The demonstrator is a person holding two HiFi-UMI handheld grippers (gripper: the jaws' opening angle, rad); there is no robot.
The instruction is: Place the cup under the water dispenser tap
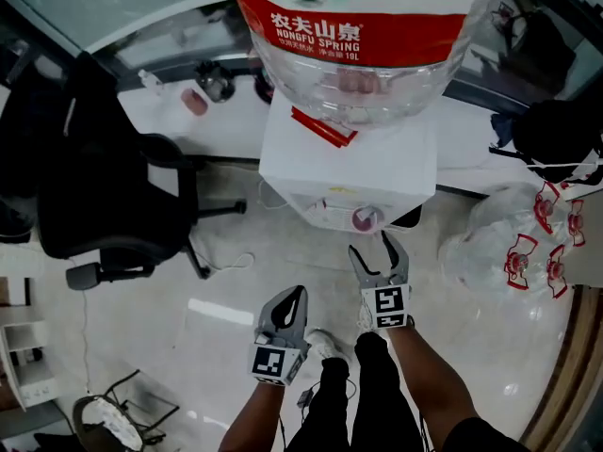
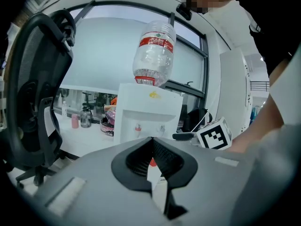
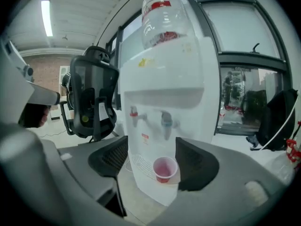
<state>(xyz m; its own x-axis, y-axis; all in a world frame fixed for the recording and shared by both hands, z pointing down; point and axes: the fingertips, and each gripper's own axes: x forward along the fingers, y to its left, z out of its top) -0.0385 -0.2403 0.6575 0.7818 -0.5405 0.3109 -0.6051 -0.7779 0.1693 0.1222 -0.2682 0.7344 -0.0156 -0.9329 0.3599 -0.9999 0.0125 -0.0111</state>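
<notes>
A white water dispenser point(image 1: 349, 168) carries a big upturned bottle point(image 1: 363, 36). A small pink cup point(image 1: 366, 219) stands on its drip tray; in the right gripper view the cup point(image 3: 164, 168) sits below the blue tap point(image 3: 166, 121), to the right of the red tap point(image 3: 134, 113). My right gripper point(image 1: 370, 245) is open and a little short of the cup, with nothing between its pads point(image 3: 190, 161). My left gripper point(image 1: 299, 292) hangs lower left, shut and empty, pointing at the dispenser point(image 2: 146, 112).
A black office chair point(image 1: 104, 186) stands on the left. Behind it runs a white desk point(image 1: 170, 111) with small bottles. Clear bags of empty bottles point(image 1: 528, 243) lie on the right. My own feet point(image 1: 325, 347) are below the grippers. A dark backpack point(image 3: 277, 117) hangs at the right.
</notes>
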